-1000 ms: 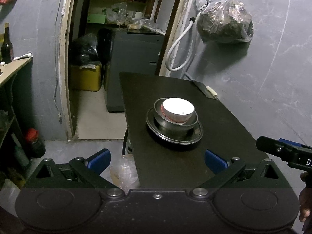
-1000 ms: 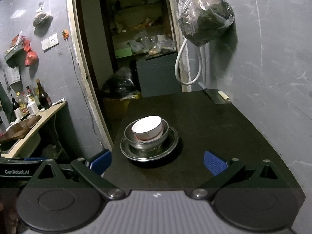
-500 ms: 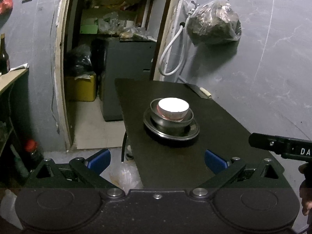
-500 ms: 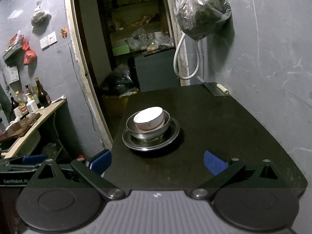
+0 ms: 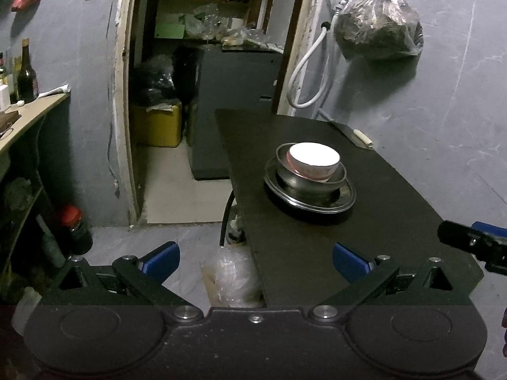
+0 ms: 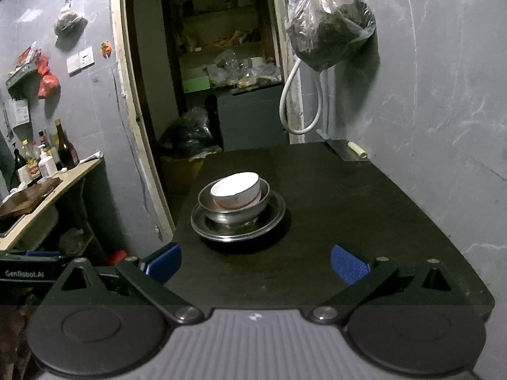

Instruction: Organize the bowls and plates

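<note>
- Where the black table (image 6: 364,221) stands against the grey wall, one stack of dishes sits on its top, nearer the left edge than the wall side.
- Bottom of the stack: a metal plate (image 6: 275,210) (image 5: 345,198), flat on the table.
- On the plate: a metal bowl (image 6: 263,201) (image 5: 340,177), upright.
- Inside the metal bowl: a white bowl (image 6: 236,188) (image 5: 313,158) with a reddish band low on its outside. It sits tilted, leaning toward the left of the metal bowl in the right wrist view.
- Left gripper (image 5: 256,256): jaws spread wide, nothing between the blue pads. It is held short of the table's near left corner; the left pad hangs over the floor, the right pad over the table top. Well apart from the stack.
- Right gripper (image 6: 256,261): jaws spread wide, nothing held. It is over the near edge of the table, with the stack ahead and slightly left of centre, not touched.
- In the left wrist view, part of the right gripper shows at the right edge, above the table's near right side.
- At the table's far corner by the wall lies a cleaver (image 6: 348,152) with a pale handle.
- A bag of dark contents (image 6: 331,27) hangs on the wall above that corner, with a white hose (image 6: 286,101) looped below it.
- Left of the table is an open doorway (image 6: 202,79) to a cluttered storeroom; further left a wooden counter (image 6: 54,190) carries bottles (image 6: 65,148).
- On the floor beside the table's near left leg sits a clear plastic bag (image 5: 233,277).
</note>
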